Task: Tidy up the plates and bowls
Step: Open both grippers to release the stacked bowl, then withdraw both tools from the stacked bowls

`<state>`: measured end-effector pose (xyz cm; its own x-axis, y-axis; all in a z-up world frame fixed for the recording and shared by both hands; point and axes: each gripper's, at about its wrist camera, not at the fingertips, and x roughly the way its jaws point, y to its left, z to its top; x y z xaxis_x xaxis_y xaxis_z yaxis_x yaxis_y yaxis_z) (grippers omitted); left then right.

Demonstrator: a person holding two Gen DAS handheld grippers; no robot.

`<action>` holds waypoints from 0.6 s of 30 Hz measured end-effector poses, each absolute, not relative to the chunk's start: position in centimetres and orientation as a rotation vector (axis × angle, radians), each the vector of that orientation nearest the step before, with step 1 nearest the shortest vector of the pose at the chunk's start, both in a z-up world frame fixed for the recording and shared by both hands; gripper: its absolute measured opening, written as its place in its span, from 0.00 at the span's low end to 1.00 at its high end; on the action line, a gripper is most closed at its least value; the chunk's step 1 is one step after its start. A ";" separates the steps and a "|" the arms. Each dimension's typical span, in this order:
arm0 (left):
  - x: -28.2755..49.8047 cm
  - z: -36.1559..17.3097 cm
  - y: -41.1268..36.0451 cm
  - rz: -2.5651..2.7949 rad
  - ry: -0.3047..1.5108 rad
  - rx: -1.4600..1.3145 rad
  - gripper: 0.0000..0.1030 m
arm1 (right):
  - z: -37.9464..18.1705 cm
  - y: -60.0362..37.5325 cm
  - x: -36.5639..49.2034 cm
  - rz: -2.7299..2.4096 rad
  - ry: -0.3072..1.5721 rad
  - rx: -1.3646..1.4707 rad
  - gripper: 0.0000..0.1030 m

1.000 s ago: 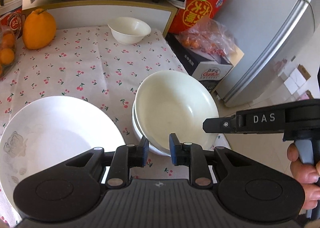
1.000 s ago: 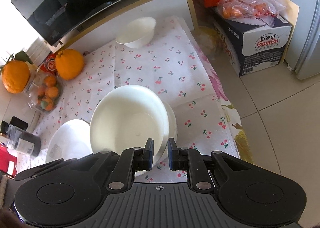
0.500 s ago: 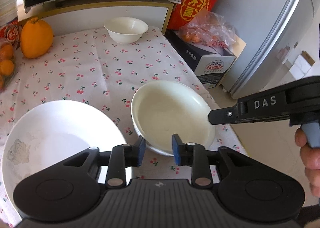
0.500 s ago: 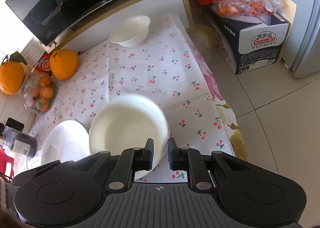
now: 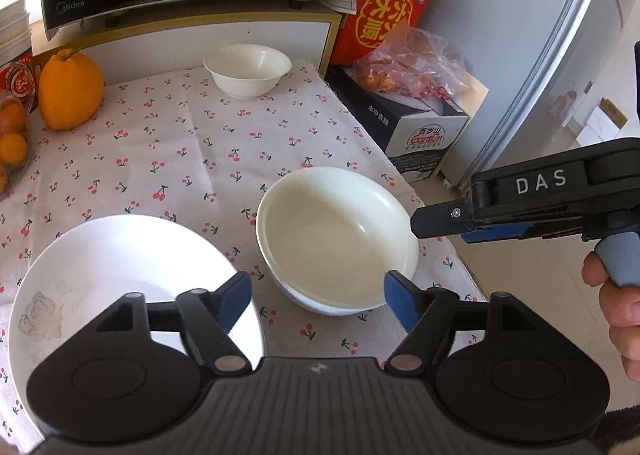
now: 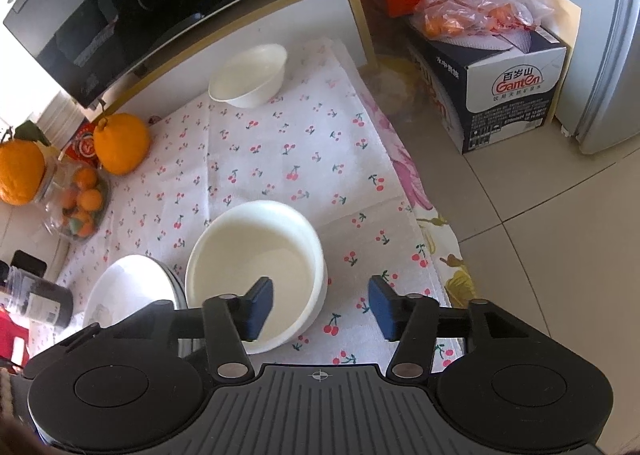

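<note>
A cream bowl [image 5: 336, 243] sits nested in another bowl on the cherry-print tabletop [image 5: 180, 159], just right of a wide white plate [image 5: 120, 279]. Both the left gripper [image 5: 318, 301] and right gripper [image 6: 320, 307] have just spread their jaws apart, releasing it; nothing is clamped. A small bowl [image 5: 247, 69], well behind the stack, likely goes next.

plate [image 5: 100, 275] left of bowl [image 5: 336, 239]
</note>
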<state>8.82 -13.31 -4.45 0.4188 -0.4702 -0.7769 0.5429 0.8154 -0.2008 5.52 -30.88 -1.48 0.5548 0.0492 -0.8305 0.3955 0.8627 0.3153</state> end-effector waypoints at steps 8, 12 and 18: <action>9.8 -3.7 -12.6 -0.610 0.940 0.019 0.83 | -1.1 -32.0 5.9 -0.200 0.945 0.554 0.73; 10.7 -3.1 -12.1 -0.589 0.931 -0.015 0.86 | -0.8 -32.6 6.5 -0.197 0.943 0.579 0.75; 12.5 -1.9 -11.5 -0.535 0.904 -0.023 0.91 | 0.7 -33.5 8.2 -0.195 0.923 0.590 0.80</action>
<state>12.53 -11.54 -1.94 0.4975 -0.4515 -0.7408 0.4324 0.8693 -0.2394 8.18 -33.47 0.66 0.5991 0.0877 -0.7959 0.4026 0.8262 0.3941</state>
